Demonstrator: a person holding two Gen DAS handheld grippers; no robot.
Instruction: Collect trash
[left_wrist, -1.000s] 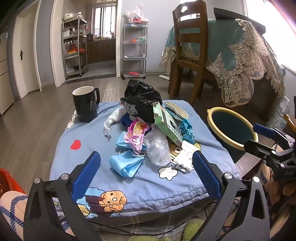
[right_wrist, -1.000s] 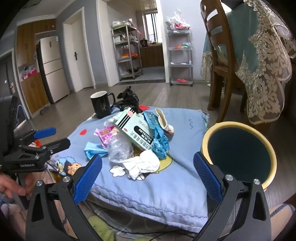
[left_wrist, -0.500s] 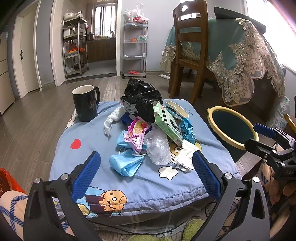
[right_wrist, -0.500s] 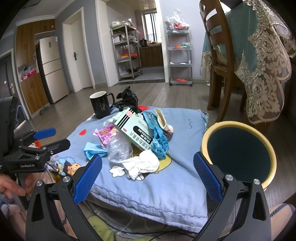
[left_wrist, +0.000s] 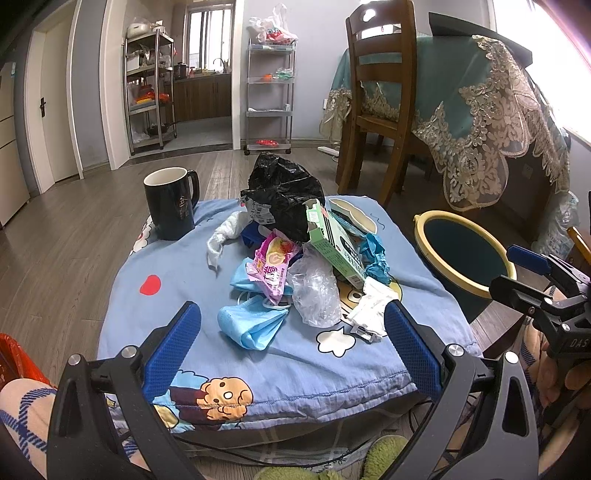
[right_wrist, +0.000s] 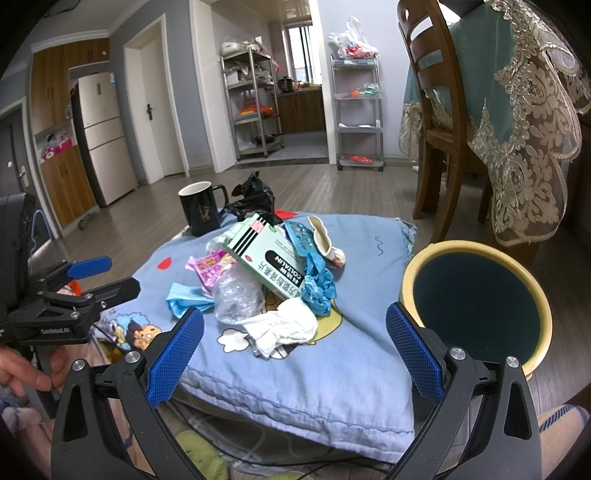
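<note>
A pile of trash lies on a blue cartoon cushion (left_wrist: 177, 291): a black plastic bag (left_wrist: 284, 192), a green medicine box (left_wrist: 332, 243), a pink snack wrapper (left_wrist: 273, 262), a clear plastic bag (left_wrist: 314, 291), a blue face mask (left_wrist: 251, 325), white tissue (left_wrist: 369, 310) and crumpled blue paper (left_wrist: 375, 254). The box (right_wrist: 273, 258) and tissue (right_wrist: 280, 326) also show in the right wrist view. My left gripper (left_wrist: 291, 350) is open and empty, held near the cushion's front edge. My right gripper (right_wrist: 295, 350) is open and empty, at the cushion's front right.
A black mug (left_wrist: 171, 206) stands at the cushion's back left. A round bin with a yellow rim (left_wrist: 461, 254) stands on the floor right of the cushion (right_wrist: 476, 299). A wooden chair (left_wrist: 376, 99) and a table with a lace cloth (left_wrist: 498, 110) are behind.
</note>
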